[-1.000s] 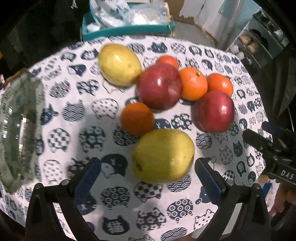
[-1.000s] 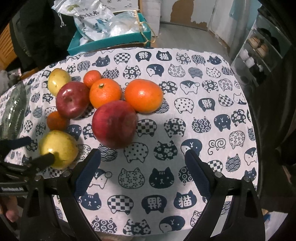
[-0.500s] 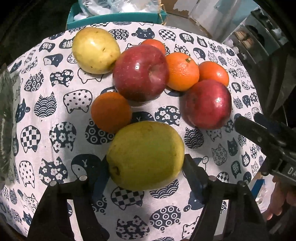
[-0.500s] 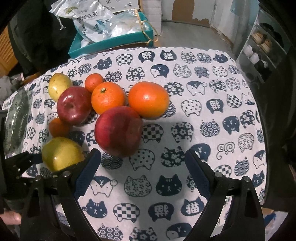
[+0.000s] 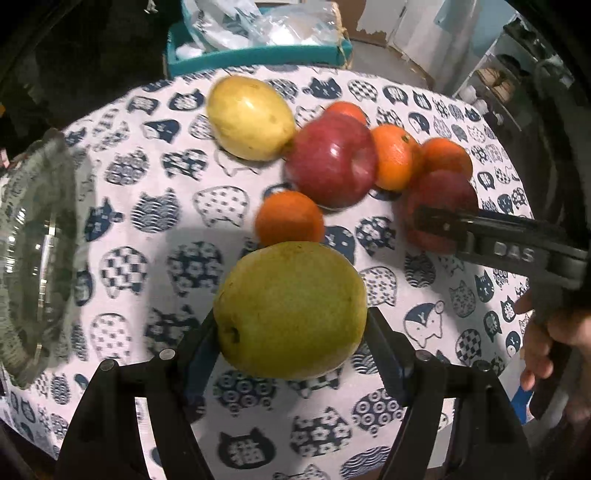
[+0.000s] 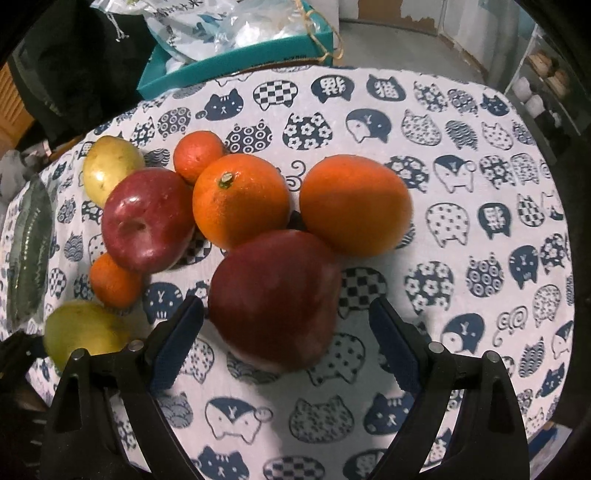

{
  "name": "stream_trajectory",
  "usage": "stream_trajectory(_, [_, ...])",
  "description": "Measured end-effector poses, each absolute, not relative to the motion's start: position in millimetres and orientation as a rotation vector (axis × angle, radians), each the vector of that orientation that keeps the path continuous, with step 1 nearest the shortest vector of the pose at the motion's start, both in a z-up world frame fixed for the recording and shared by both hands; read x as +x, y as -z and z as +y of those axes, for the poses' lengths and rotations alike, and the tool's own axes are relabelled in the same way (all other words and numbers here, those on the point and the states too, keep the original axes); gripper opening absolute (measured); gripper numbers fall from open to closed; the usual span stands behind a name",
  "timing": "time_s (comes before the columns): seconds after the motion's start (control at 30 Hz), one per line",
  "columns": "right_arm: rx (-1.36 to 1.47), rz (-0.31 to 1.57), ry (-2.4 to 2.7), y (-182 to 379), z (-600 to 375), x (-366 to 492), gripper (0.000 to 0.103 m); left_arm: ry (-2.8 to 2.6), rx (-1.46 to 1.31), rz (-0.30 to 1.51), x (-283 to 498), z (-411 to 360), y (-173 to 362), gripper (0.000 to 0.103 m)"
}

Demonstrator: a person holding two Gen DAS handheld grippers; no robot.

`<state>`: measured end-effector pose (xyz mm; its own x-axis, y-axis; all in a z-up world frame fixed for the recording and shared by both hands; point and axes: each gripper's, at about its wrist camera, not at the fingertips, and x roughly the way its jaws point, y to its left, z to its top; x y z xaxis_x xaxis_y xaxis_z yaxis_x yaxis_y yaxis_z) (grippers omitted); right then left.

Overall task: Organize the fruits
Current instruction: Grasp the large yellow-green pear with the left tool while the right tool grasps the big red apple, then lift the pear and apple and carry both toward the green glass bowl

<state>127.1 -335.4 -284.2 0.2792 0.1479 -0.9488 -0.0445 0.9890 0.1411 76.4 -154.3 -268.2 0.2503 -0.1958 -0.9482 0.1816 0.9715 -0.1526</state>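
The left tool [image 5: 291,354] clamps a green pear [image 5: 291,310] above the cat-print counter [image 5: 147,229], while the right tool [image 5: 491,240] reaches across a red apple [image 5: 439,192] beside oranges and a glass bowl [image 5: 33,251].

White letters "DAS" stand on the black body of the right gripper [image 5: 513,253], cut off after them. Chinese characters, among them 猫, fill some cat shapes on the tablecloth [image 6: 384,88]. Print on the plastic bag [image 6: 184,14] beyond the table's far edge is too small to read.

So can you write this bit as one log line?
left gripper: shut on green pear | right gripper: open around red apple | glass bowl: unfilled
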Motion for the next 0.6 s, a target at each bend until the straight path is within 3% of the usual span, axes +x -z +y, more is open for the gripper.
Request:
stream_trajectory(0.23, [0.093, 1.324, -0.124, 301, -327, 133, 0.073, 0.223, -0.024, 1.268, 79, -133, 264, 0.076])
stream_trajectory(0.6, [0.014, 1.262, -0.103, 289, -323, 116, 0.071, 0.193, -0.021, 1.205, 73, -120, 247, 0.076])
